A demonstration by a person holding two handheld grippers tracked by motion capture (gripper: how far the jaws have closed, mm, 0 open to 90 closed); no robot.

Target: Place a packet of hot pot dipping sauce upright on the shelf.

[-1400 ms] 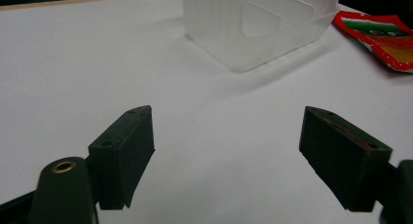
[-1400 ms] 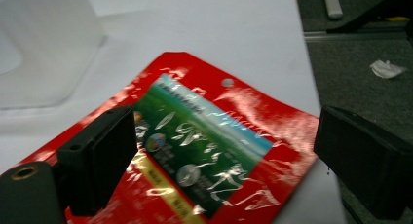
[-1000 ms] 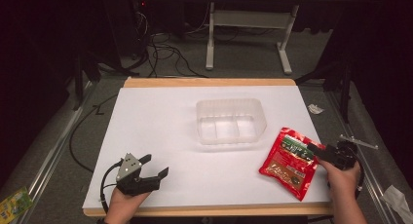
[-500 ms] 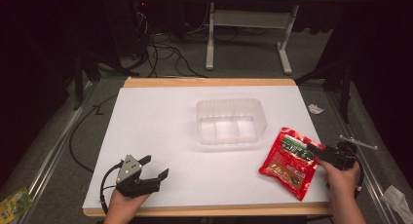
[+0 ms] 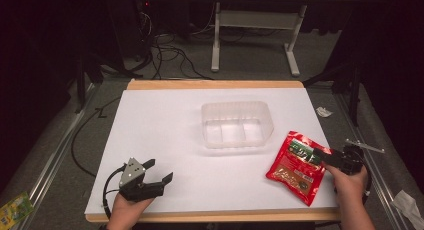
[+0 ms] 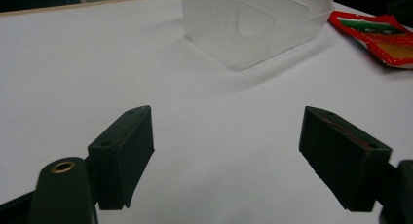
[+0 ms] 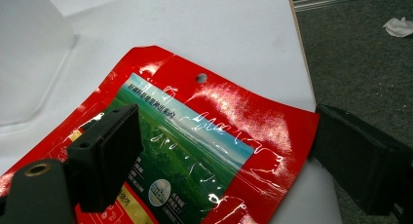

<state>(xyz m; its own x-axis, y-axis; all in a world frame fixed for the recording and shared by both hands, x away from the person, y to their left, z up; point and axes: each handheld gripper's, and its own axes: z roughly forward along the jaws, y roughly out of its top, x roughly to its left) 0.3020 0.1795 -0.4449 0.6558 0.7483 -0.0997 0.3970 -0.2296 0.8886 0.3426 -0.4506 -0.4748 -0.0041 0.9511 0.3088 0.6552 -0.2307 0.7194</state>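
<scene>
A red snack pouch [image 5: 296, 166] with a green picture lies flat at the table's right edge; up close its top edge with a hang hole [image 7: 204, 131] spreads between my right jaws. My right gripper [image 5: 327, 156] is open, one jaw over the pouch, the other past its right edge. A clear plastic tub [image 5: 237, 124] with dividers stands mid-table, also ahead in the left gripper view [image 6: 258, 22]. My left gripper [image 5: 159, 171] stands open near the front left with only bare table between its jaws [image 6: 226, 151].
The white table top [image 5: 160, 130] has a wooden rim at the front and back. Grey carpet lies beyond the right edge [image 7: 360, 63], with a crumpled paper scrap [image 7: 398, 27] on it. Cables and a desk frame [image 5: 255, 35] sit on the floor behind.
My right gripper has edged slightly left onto the pouch's right edge. The left gripper and the tub have stayed put.
</scene>
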